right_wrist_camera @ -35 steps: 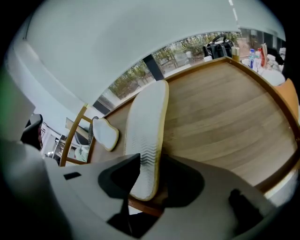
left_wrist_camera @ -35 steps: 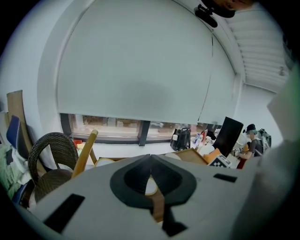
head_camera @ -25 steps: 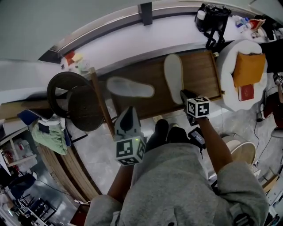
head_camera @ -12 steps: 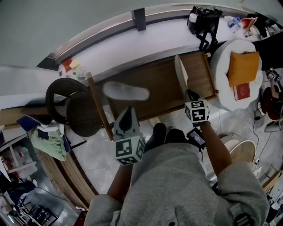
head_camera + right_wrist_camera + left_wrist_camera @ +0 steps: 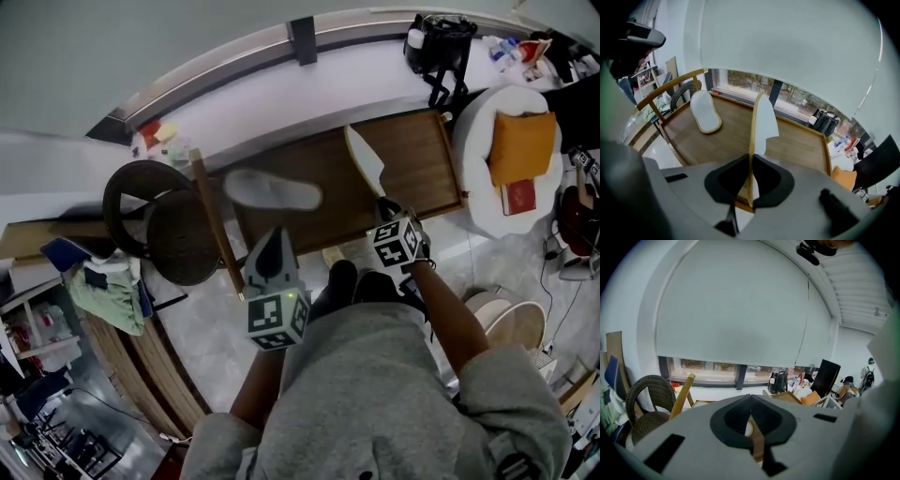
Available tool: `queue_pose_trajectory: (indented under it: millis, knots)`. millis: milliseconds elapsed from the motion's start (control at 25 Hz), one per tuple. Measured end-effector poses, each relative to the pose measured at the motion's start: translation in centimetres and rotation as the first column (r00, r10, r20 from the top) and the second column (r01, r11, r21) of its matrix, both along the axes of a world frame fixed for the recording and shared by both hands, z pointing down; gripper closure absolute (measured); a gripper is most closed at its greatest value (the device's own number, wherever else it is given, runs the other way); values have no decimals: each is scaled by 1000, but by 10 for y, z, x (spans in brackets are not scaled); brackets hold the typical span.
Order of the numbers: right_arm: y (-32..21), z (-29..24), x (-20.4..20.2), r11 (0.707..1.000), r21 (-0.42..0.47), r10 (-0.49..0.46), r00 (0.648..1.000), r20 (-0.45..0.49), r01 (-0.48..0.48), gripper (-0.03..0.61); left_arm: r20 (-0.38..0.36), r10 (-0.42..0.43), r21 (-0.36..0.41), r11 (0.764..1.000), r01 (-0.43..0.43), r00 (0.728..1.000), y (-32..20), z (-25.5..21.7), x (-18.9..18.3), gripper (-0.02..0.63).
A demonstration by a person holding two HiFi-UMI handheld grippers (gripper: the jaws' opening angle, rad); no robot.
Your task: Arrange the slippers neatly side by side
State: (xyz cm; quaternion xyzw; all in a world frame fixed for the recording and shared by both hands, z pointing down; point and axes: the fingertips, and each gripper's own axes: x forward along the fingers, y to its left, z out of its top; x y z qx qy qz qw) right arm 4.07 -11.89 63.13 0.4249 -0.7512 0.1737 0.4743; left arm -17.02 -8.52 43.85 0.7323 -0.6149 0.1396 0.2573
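Wood forms the tabletop (image 5: 422, 159), a low one with a raised rim, set below a long white sill (image 5: 281, 98) with pale floor on its near side. One woven chair (image 5: 178, 234) stands just beside the left edge.

The person's left forearm reaches forward out of a grey sleeve. The left gripper (image 5: 273, 234) hangs over the floor just short of the near edge, toward the near left corner, and points forward and a little down. Its fingers (image 5: 724, 420) are pressed together at the tips with nothing between them. Two dark shoes (image 5: 337, 277) show on the floor between the forearms.

There are two slippers, both white. The flat slipper (image 5: 272, 190) lies on the left half of the tabletop, close to the left edge. Its length runs along the near edge, and it is apart from both grippers. The held slipper (image 5: 364, 157) is right of the middle and turned onto its side edge, so the head view shows only a narrow blade. Its toe points at the far edge and its heel at the near edge. The two are well apart and roughly at right angles.

The right forearm also reaches forward. The right gripper (image 5: 382, 202) points steeply down over the near edge, its marker cube rolled to one side. Its fingers (image 5: 776, 183) have just been closing and pinch the heel end of the held slipper, whose thin sole stands upright between them. Whether that slipper touches the wood I cannot tell.

One black bag (image 5: 441, 42) sits on the sill by the far right corner. One round table (image 5: 487, 197) stands past the right edge.
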Motion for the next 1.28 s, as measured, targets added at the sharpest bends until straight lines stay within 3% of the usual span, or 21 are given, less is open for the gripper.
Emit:
queue_pose_trajectory:
  millis: [160,280,360,440,600,1000,1240,1280]
  knots:
    - [4,6,-9,999,-51,22,999,50,-20,532,2,-4,-9,1000,4,1000,3,2,-1,598]
    - [9,13,-22,990,-133,65,985,157,-44,531,5,-6,-13,1000,6,1000,4,2,0,598]
    - [13,19,-29,976,-207,109,969,222,-63,421,5,-11,-12,1000,11,1000,5,1,0,598]
    - [13,27,-29,967,-238,150,956,253,-89,420,6,-15,-11,1000,15,1000,6,1,-1,598]
    - [7,38,-22,971,-213,165,955,245,-113,420,11,-30,-16,999,30,999,7,3,-6,599]
    - [-45,23,-34,992,-34,124,952,280,-119,420,26,-68,-33,997,69,997,18,5,-23,598]
    - [-66,45,-36,994,-44,106,968,228,-98,422,44,-93,-43,995,95,995,24,7,-36,598]
    - [-67,47,-35,993,-54,119,965,234,-109,457,48,-97,-44,994,99,994,25,8,-38,598]
